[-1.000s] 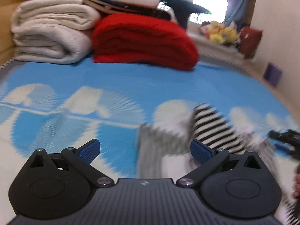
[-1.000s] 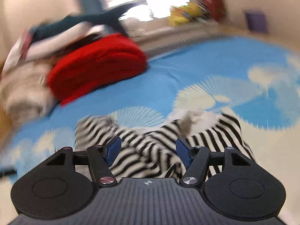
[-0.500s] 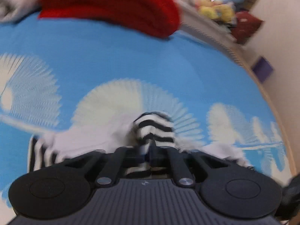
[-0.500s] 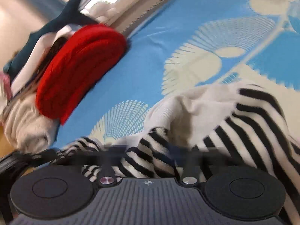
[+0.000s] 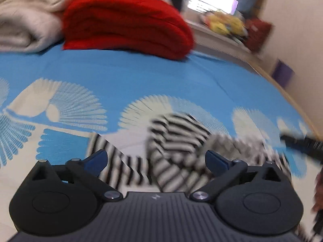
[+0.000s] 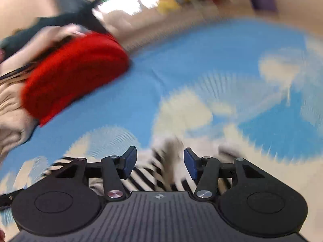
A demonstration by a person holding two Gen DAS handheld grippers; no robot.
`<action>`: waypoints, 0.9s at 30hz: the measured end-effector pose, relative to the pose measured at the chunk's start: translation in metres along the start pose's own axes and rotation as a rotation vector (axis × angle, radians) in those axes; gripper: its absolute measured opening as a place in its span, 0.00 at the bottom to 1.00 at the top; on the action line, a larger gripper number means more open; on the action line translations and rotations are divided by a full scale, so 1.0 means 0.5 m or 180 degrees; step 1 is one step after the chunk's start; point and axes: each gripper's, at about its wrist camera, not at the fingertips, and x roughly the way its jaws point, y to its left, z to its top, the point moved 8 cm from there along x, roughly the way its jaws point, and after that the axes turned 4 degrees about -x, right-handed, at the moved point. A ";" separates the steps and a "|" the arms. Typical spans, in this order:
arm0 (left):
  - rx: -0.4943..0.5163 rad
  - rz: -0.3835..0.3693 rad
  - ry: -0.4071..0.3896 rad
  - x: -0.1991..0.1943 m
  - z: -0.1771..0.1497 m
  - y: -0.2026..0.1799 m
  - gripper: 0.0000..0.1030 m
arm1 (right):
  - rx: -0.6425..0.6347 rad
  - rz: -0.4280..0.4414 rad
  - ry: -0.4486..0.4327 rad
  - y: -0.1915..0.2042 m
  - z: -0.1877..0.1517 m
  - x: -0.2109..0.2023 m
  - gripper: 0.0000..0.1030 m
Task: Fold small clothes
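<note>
In the left wrist view, the left gripper point(image 5: 155, 161) is hovering low over the blue patterned bedcover point(image 5: 141, 80), its blue-padded fingers point(image 5: 97, 159) standing wide apart and gripping nothing. The striped garment point(image 5: 177, 139) is lying rumpled on the cover just ahead of the fingers, bunching up toward one o'clock, which suggests it is resting loose on the cover rather than being carried. A red folded blanket point(image 5: 125, 22) is sitting at twelve o'clock, well apart from the garment, with a cream blanket point(image 5: 26, 20) touching it at ten o'clock. The tool is pointing forward at a shallow downward tilt. At three o'clock a dark blurred shape is entering, probably the other tool, though I cannot tell. In the right wrist view, the right gripper point(image 6: 159, 161) is likewise holding its fingers point(image 6: 190, 163) apart and empty, with the striped garment point(image 6: 145, 179) lying directly between and beneath them; the view is rolling leftward and blurring heavily, so the tool is likely moving. The red folded blanket point(image 6: 74, 74) is showing at ten o'clock.
</note>
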 end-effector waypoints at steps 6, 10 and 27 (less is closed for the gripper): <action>0.0742 0.0518 0.0372 0.081 -0.150 -0.022 1.00 | -0.0947 0.0080 0.0649 0.124 -0.162 0.017 0.50; 0.0648 0.0478 0.0291 -0.011 -0.138 -0.002 1.00 | -0.1169 -0.0128 0.0749 0.123 -0.209 0.000 0.51; 0.0289 0.0728 0.0004 -0.640 -0.502 0.090 1.00 | -0.0661 -0.0077 -0.0038 0.120 -0.420 -0.751 0.83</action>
